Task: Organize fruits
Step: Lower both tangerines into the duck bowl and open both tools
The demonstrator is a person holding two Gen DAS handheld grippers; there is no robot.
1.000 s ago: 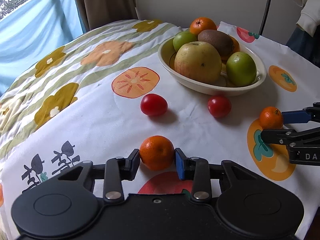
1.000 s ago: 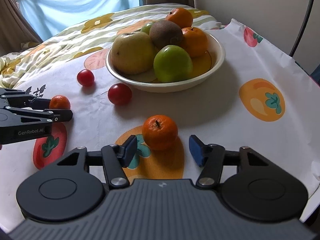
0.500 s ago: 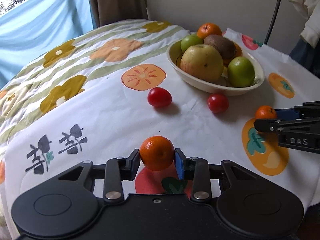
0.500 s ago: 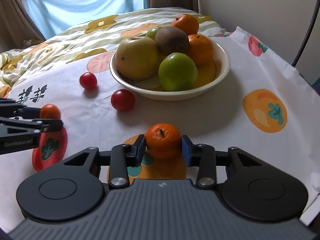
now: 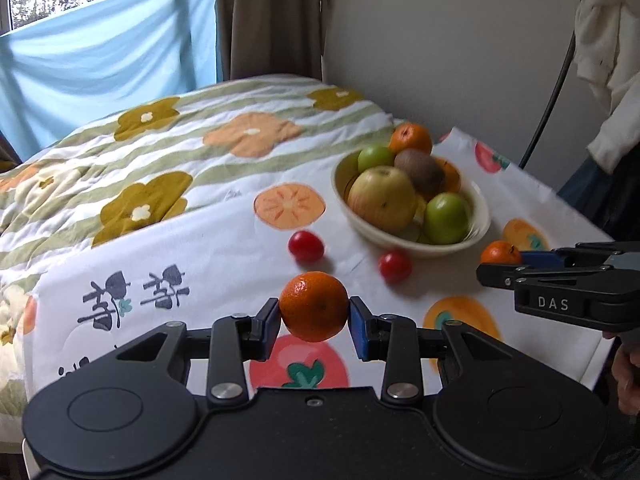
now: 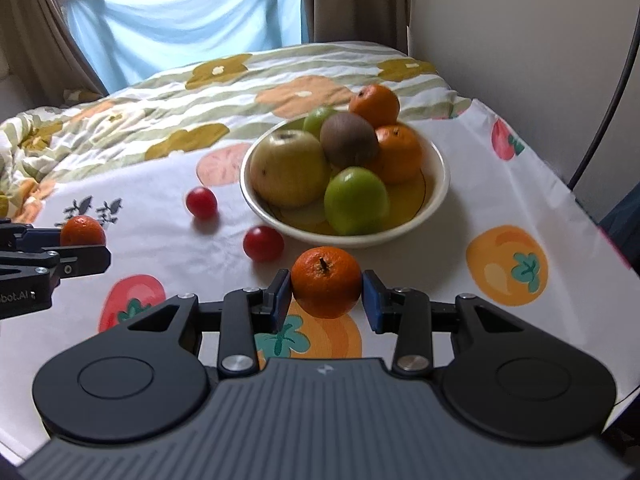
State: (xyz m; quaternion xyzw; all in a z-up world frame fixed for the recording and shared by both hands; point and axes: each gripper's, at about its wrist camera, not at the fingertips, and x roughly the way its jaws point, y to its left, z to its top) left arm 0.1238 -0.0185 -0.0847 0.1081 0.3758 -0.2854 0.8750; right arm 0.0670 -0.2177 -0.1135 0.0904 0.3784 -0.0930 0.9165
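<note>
My left gripper [image 5: 314, 322] is shut on an orange mandarin [image 5: 314, 306] and holds it above the tablecloth. My right gripper [image 6: 326, 298] is shut on a second mandarin [image 6: 326, 286], also lifted. Each gripper shows in the other's view, the right one [image 5: 500, 264] with its mandarin [image 5: 500, 252], the left one [image 6: 86, 248] with its mandarin [image 6: 82, 230]. A cream bowl [image 5: 478, 232] [image 6: 438, 184] holds apples, a kiwi and mandarins. Two red tomatoes [image 5: 306, 245] [image 5: 395, 266] lie on the cloth in front of the bowl, also in the right wrist view [image 6: 202, 202] [image 6: 263, 243].
The table has a white cloth with fruit prints [image 6: 506, 264] and a floral quilt [image 5: 160, 152] behind it. A wall and a dark pole [image 5: 548, 100] stand at the right. A blue curtain [image 6: 188, 20] hangs at the back. The table edge is near on the right.
My right gripper closed on its mandarin. Both grippers rose from the cloth, each carrying its mandarin, and the views pulled back from the bowl.
</note>
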